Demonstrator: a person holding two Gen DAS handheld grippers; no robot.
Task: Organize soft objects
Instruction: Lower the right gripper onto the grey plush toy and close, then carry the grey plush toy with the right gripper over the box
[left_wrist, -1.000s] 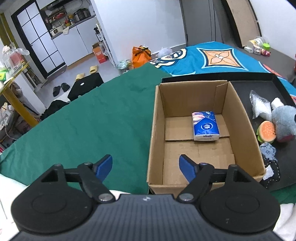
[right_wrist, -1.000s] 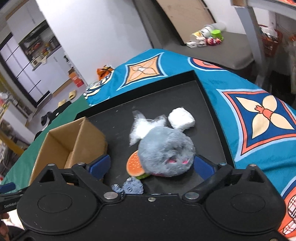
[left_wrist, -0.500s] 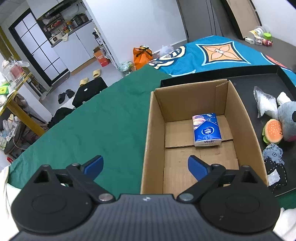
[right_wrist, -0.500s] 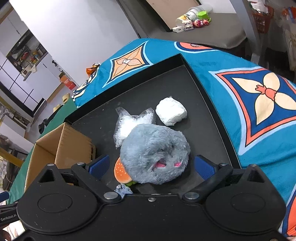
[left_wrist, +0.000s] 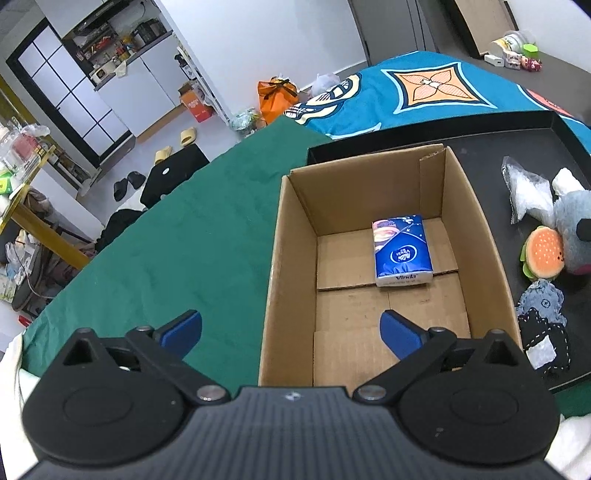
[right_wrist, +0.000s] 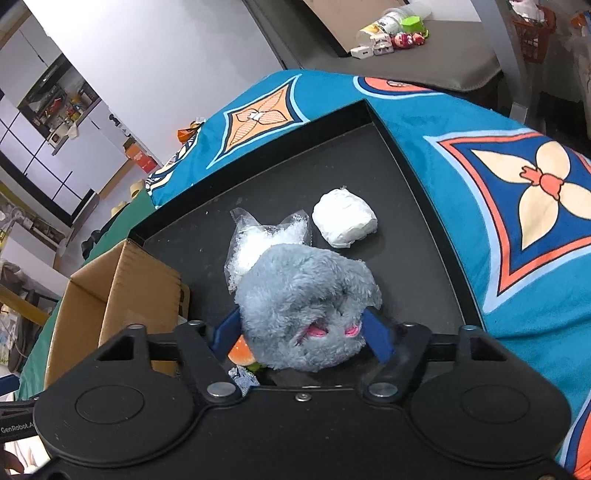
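The right gripper (right_wrist: 301, 334) was closing, its blue fingers (right_wrist: 376, 334) pressing in on both flanks of the grey plush toy (right_wrist: 306, 302), which sat squarely between them and bulged forward past the tips. The toy rested on the black tray (right_wrist: 424, 236), its pink-marked face turned toward the camera. Tucked under its near left side were a small burger toy (right_wrist: 242, 354) and a scrap of blue fabric (right_wrist: 242, 378). Just beyond the plush lay a clear bag of white filling (right_wrist: 258, 240), and past that, a little to the right, a white wrapped bundle (right_wrist: 345, 218).

The cardboard box (right_wrist: 110, 295) stood to the left of the plush, against the tray's left side, so the carry would likely run leftward.

The left gripper (left_wrist: 291, 328) hovered over the box's near left wall (left_wrist: 271, 295), its fingers (left_wrist: 400, 330) spread wide and still parting, holding nothing. Farther in, a blue tissue pack (left_wrist: 400, 251) lay flat on the box floor.
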